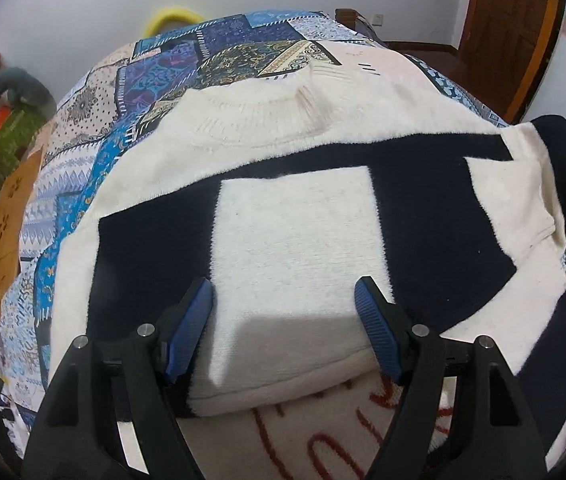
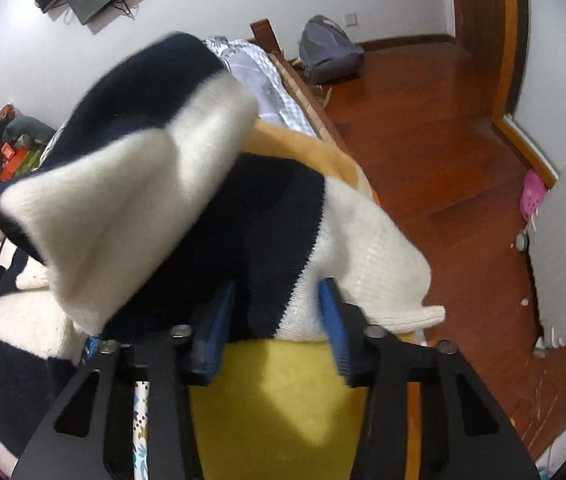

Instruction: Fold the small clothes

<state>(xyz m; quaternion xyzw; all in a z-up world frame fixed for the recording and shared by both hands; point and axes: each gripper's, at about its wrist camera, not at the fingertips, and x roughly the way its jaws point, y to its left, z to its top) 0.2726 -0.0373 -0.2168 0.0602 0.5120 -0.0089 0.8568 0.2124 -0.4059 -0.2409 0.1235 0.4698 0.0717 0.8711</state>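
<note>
A cream and navy knit sweater (image 1: 295,232) lies spread on a patterned bed cover (image 1: 163,68), collar at the far side. My left gripper (image 1: 283,300) is open above its cream centre panel near the hem, one finger on each side, holding nothing. In the right wrist view my right gripper (image 2: 275,304) is shut on a sleeve of the sweater (image 2: 283,248), lifted above the bed. The sleeve's cuff end (image 2: 123,184) flops over to the left and looks blurred.
A cream blanket with red lettering (image 1: 323,440) lies under the hem. A yellow cloth (image 2: 275,400) sits below the right gripper. The bed's wooden edge (image 2: 307,96), the wood floor with a grey backpack (image 2: 329,52) and a pink shoe (image 2: 533,194) are to the right.
</note>
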